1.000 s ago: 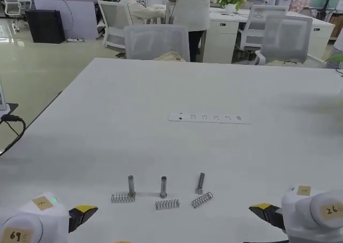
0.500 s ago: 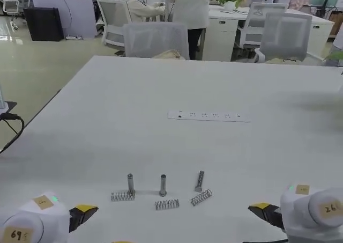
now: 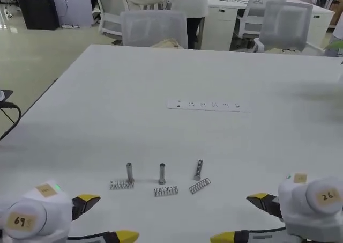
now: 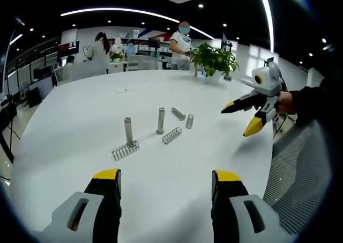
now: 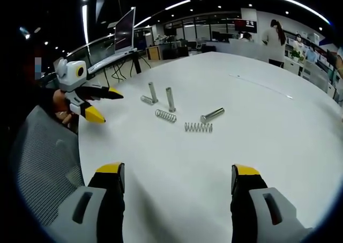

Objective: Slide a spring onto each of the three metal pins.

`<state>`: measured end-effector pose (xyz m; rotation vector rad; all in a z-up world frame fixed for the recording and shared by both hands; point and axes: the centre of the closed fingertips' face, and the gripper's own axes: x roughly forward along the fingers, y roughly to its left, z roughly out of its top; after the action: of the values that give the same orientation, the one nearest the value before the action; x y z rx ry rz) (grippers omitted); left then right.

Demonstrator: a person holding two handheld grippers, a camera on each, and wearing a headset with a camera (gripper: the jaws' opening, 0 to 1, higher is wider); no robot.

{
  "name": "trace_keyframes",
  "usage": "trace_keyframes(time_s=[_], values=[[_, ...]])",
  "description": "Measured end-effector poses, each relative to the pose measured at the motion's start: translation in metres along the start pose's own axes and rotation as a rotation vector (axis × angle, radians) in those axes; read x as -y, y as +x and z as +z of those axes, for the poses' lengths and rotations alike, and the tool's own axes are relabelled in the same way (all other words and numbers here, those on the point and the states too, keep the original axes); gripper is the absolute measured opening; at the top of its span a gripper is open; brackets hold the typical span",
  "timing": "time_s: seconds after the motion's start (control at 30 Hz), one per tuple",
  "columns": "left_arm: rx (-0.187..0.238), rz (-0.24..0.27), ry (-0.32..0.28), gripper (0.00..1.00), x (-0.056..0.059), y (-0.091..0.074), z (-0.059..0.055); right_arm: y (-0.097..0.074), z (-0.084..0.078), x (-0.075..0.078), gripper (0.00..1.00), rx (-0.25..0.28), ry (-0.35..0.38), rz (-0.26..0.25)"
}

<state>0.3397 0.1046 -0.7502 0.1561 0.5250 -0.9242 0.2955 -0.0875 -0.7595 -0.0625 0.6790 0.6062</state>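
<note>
1. Head view: more of each gripper is taken in than a second ago, so both yellow tips of the left gripper [image 3: 113, 217] and of the right gripper [image 3: 231, 218] are now seen. The whole picture is shifted too, so this is read mainly as a dip of the camera, not a reach.
2. Both pairs of jaws are held wide apart and nothing is gripped. No spring is threaded, so the task is judged not yet begun, with all three pins left to do.
3. The work is set on the table [image 3: 161, 93] ahead of both grippers, between them and well apart from either. Its arrangement is unchanged.
4. The first pin [image 3: 129, 172], nearest the left gripper, and the second pin [image 3: 162, 173] are stood upright, long axis vertical, wider end down.
5. The third pin [image 3: 199, 169], nearest the right gripper, is shown by the gripper views to be laid on its side. Its long axis runs along the table, nearly crosswise ahead of the right gripper's jaws. Which end is the head cannot be told.
6. The first spring [image 3: 121, 185], second spring [image 3: 166, 191] and third spring [image 3: 200, 185] are laid flat, each just on the grippers' side of its pin, the third slanted.
</note>
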Motion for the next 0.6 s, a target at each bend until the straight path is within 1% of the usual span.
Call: trace_keyframes(time_s=[0.07, 0.17, 0.37, 0.5, 0.6], values=[[-0.004, -0.001, 0.000, 0.65, 0.0001, 0.0005, -0.0012, 0.0004, -0.0009, -0.0004, 0.80, -0.005, 0.000, 0.001], [-0.001, -0.003, 0.000, 0.64, 0.0002, 0.0000, -0.0001, 0.0015, -0.0022, -0.0018, 0.80, -0.018, -0.005, 0.002], [0.009, 0.001, -0.001, 0.64, -0.0003, -0.0019, 0.0027, 0.0020, 0.0065, -0.0053, 0.80, 0.000, 0.004, 0.010], [0.008, -0.001, -0.002, 0.64, 0.0003, -0.0018, 0.0025, 0.0022, 0.0044, -0.0020, 0.79, -0.026, -0.011, -0.005], [0.006, -0.003, 0.000, 0.64, 0.0010, -0.0015, 0.0019, 0.0011, 0.0059, 0.0007, 0.78, -0.037, -0.023, -0.013]])
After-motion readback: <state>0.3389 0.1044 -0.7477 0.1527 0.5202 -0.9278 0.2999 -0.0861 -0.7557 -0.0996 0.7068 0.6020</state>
